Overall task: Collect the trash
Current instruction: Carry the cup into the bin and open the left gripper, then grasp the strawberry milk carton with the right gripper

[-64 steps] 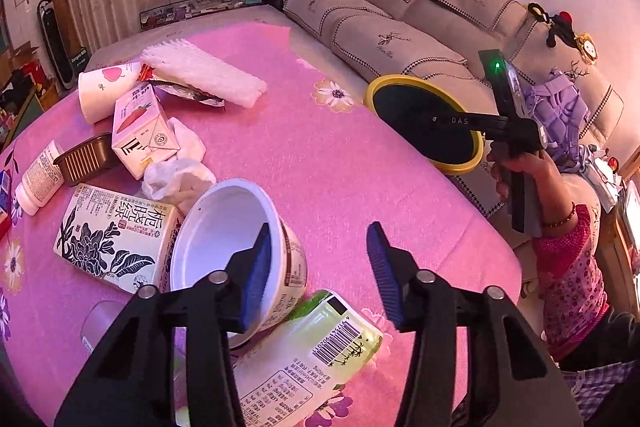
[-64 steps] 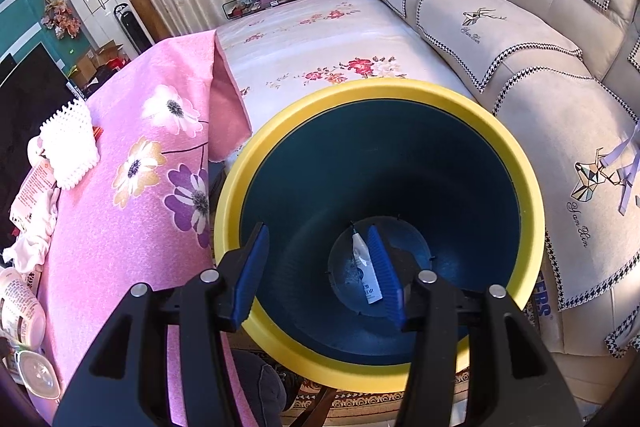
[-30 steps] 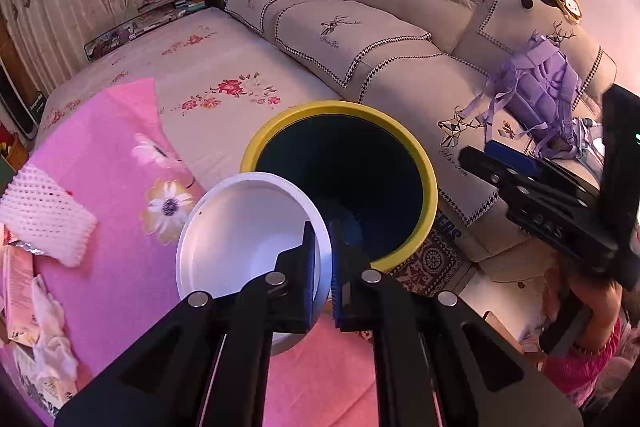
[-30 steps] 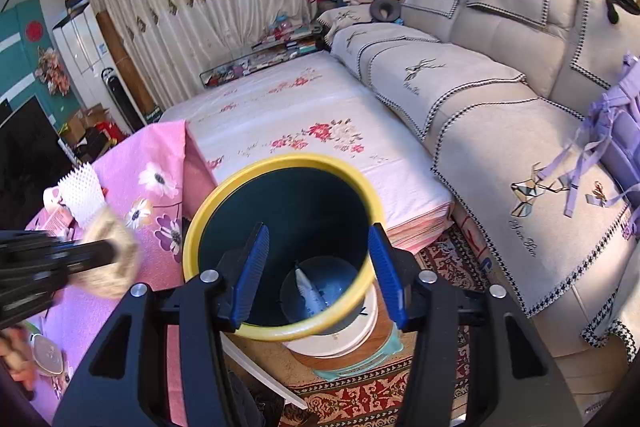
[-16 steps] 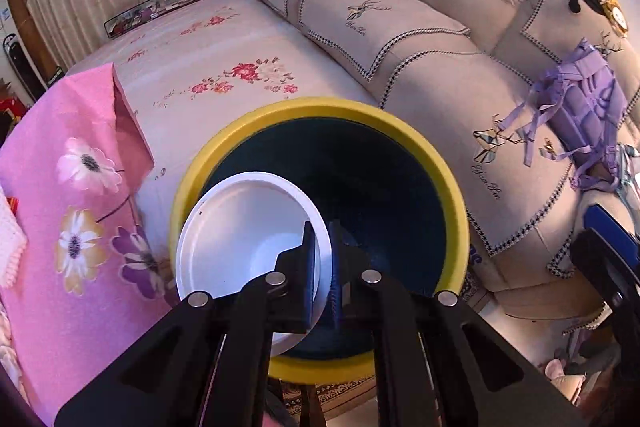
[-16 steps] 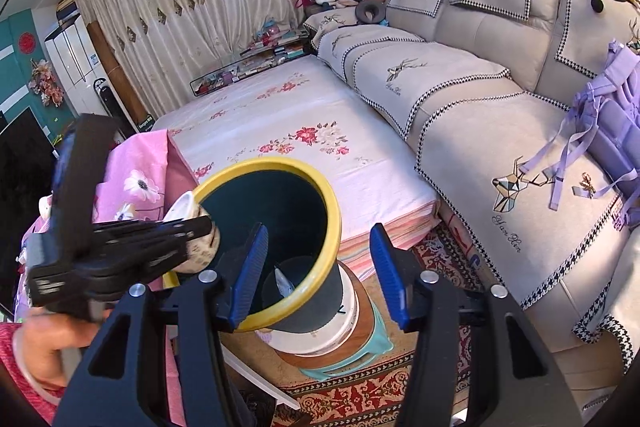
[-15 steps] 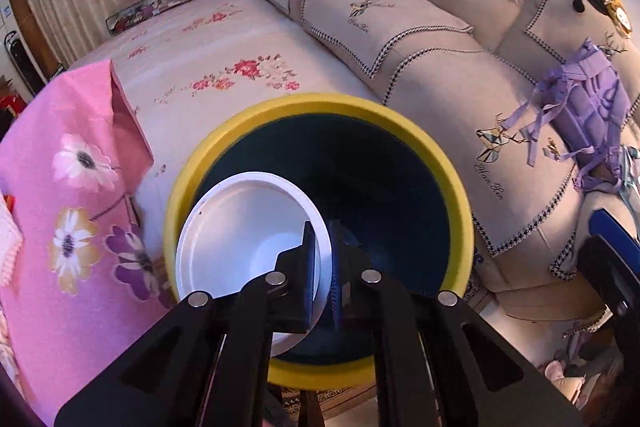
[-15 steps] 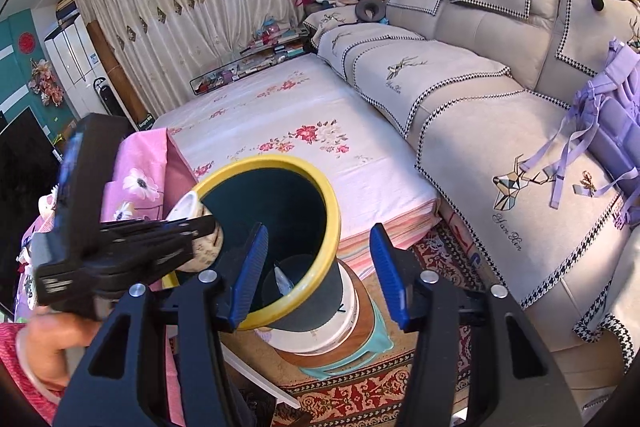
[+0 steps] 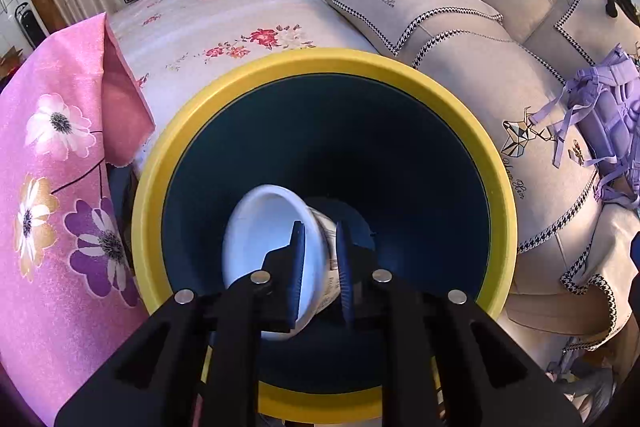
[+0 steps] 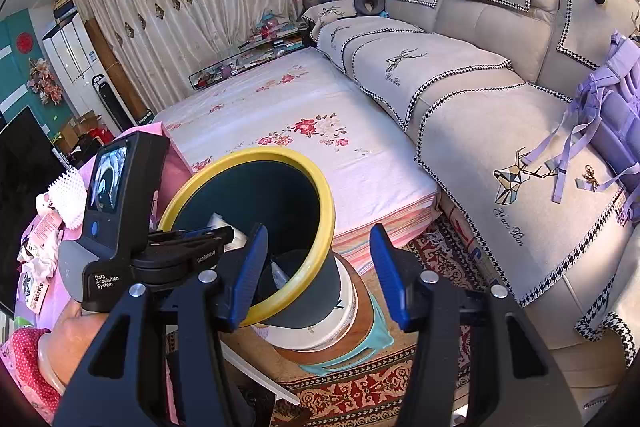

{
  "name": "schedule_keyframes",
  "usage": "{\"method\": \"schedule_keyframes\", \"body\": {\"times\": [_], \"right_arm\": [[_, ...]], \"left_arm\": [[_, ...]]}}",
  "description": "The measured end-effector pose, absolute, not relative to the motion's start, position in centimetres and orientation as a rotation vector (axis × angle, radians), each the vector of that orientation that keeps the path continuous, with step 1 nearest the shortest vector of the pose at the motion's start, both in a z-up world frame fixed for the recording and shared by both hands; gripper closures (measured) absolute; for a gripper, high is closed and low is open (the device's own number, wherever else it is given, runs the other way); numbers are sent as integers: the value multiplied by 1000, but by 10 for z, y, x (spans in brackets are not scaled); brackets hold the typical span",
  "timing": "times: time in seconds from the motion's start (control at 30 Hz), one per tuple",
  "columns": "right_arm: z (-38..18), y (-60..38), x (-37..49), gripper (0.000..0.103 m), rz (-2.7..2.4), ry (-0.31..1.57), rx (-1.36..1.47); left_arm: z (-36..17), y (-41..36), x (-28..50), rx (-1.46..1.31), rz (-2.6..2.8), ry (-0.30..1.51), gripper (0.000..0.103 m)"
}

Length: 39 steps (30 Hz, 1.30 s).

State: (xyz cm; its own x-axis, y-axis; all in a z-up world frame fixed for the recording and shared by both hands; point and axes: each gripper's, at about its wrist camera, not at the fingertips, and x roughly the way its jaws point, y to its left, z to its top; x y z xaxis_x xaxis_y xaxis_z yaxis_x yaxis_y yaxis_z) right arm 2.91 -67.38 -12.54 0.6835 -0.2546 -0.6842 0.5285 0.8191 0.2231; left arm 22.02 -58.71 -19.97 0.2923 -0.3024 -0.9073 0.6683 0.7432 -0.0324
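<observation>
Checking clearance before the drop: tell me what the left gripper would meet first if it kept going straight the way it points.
The left gripper, jaws opening, has the white cup between them. Straight on lies the dark inside of the yellow-rimmed bin; it would probably meet the bin's bottom first, though depth is unclear.

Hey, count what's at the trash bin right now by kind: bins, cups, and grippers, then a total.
Yellow-rimmed dark round trash bin: 1
White paper cup, inside the bin's mouth: 1
Black two-finger grippers, left gripper and right gripper: 2
Total: 4
</observation>
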Motion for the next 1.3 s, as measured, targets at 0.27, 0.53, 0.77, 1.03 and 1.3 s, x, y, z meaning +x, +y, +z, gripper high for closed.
{"method": "schedule_keyframes", "body": {"times": [0.27, 0.53, 0.77, 1.03, 1.3], "right_arm": [[-119, -668, 29, 52, -456, 678, 416], [-118, -650, 39, 52, -425, 694, 394], [-117, -609, 61, 52, -345, 725, 340], [-111, -513, 112, 52, -120, 769, 237], [-108, -404, 176, 52, 103, 815, 150]], "left_arm": [[-169, -557, 211, 313, -680, 1064, 66], [-90, -471, 174, 169, -705, 867, 31], [-36, -359, 153, 103, -649, 719, 22], [-23, -194, 137, 67, -435, 665, 20], [-37, -55, 135, -20, -177, 663, 16]]}}
